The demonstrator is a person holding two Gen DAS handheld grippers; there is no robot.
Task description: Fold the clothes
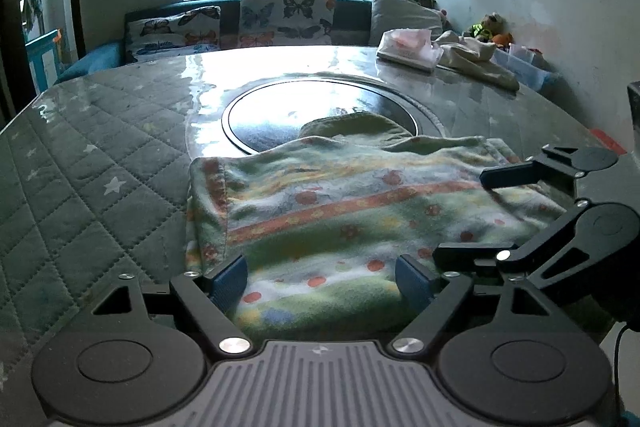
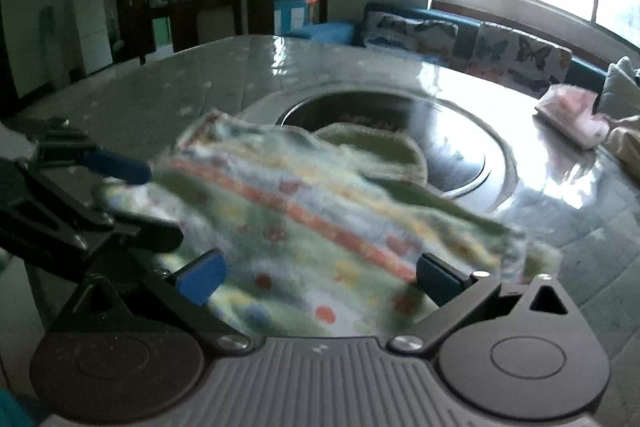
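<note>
Table [image 1: 100,147]: large, round, quilted star-print cover under a glossy clear sheet; dark round inset plate [image 1: 280,115] at centre, reflecting the window.

Patterned garment [image 1: 340,219]: fleecy, striped and dotted, lying at the table's 6 o'clock edge, its far hem just lapping the inset plate. Judged light, soft and limp, so it will sag and drag when lifted; the clear sheet looks slick, so it may slide rather than crease. Best hold: near hem or a corner, one per gripper (the doubled left edge at 9 o'clock looks thick enough to pinch).

Left gripper [image 1: 322,277]: jaws standing wide, cloth lying between them, pads not pressing. Right gripper [image 2: 320,277]: likewise spread over the cloth's near edge, nothing clamped (this view is motion-blurred). The two sit close; a collision is possible.

At 1 o'clock, well apart: a folded pink piece [image 1: 408,47] and a cream garment [image 1: 476,61]. Neither obstructs
</note>
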